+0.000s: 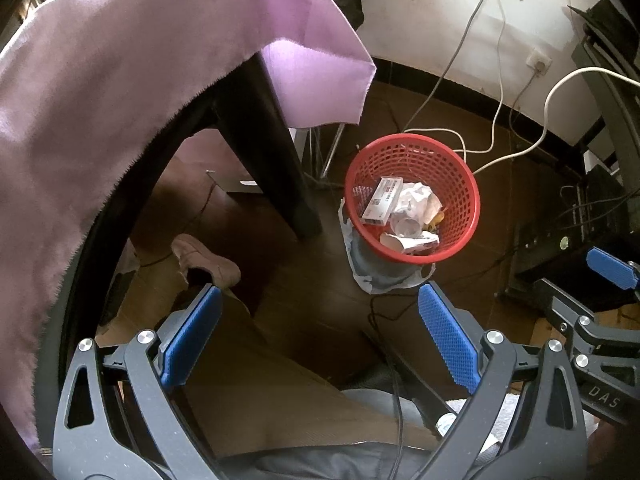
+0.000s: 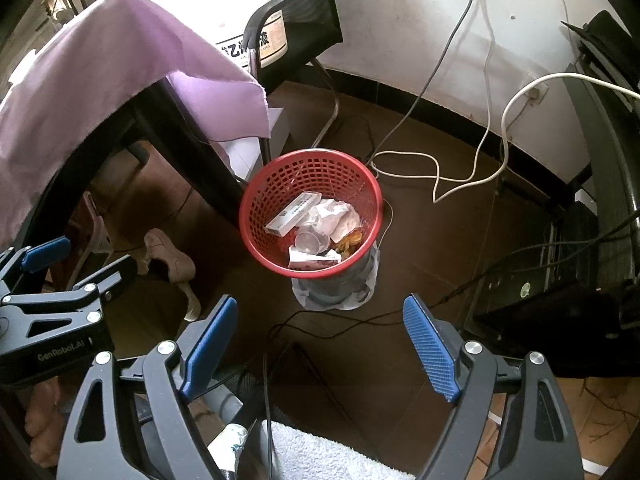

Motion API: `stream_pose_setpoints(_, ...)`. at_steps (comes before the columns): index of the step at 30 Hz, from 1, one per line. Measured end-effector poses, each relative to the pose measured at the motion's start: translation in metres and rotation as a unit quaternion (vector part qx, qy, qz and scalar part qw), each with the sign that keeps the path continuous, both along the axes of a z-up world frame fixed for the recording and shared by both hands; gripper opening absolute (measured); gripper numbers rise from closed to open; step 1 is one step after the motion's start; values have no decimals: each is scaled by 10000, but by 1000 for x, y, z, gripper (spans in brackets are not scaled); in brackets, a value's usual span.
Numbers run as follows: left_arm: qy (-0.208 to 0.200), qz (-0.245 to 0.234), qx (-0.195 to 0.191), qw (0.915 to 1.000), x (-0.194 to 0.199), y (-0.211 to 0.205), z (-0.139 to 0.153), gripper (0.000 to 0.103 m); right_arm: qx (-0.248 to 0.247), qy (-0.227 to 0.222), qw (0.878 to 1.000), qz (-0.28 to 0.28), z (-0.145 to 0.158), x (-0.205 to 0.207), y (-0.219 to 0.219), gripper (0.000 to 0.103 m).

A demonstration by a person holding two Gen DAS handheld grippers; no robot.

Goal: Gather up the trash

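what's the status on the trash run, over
Left gripper and right gripper open, empty. Red basket holds trash. Black cables before it.

A red mesh basket [image 2: 280,184] stands upright on the brown floor beside a table leg. Inside lie a white carton [image 2: 294,214], crumpled paper [image 2: 336,216], a clear cup [image 2: 308,242] and orange scraps [image 2: 350,240].

"GenRobot.AI" marks the left gripper [image 2: 44,276]; "DAS" the right gripper [image 1: 516,280].
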State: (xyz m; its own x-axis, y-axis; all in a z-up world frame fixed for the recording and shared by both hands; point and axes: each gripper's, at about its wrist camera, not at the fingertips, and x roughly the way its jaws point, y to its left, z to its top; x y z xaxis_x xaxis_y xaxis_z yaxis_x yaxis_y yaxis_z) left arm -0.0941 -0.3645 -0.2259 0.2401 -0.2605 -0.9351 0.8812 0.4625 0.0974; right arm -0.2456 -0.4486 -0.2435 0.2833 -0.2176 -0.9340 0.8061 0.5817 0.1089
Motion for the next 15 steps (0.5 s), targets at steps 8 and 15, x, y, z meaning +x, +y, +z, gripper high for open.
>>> stream_pose_setpoints(8, -38, -32, -9, 10000, 0, -1, 2, 95, 2, -13, 10000, 1, 0, 0, 0, 83)
stream_pose_setpoints(15, -39, -43, -17, 10000, -1, -1, 2, 95, -13, -17, 10000, 4, 1, 2, 2, 83)
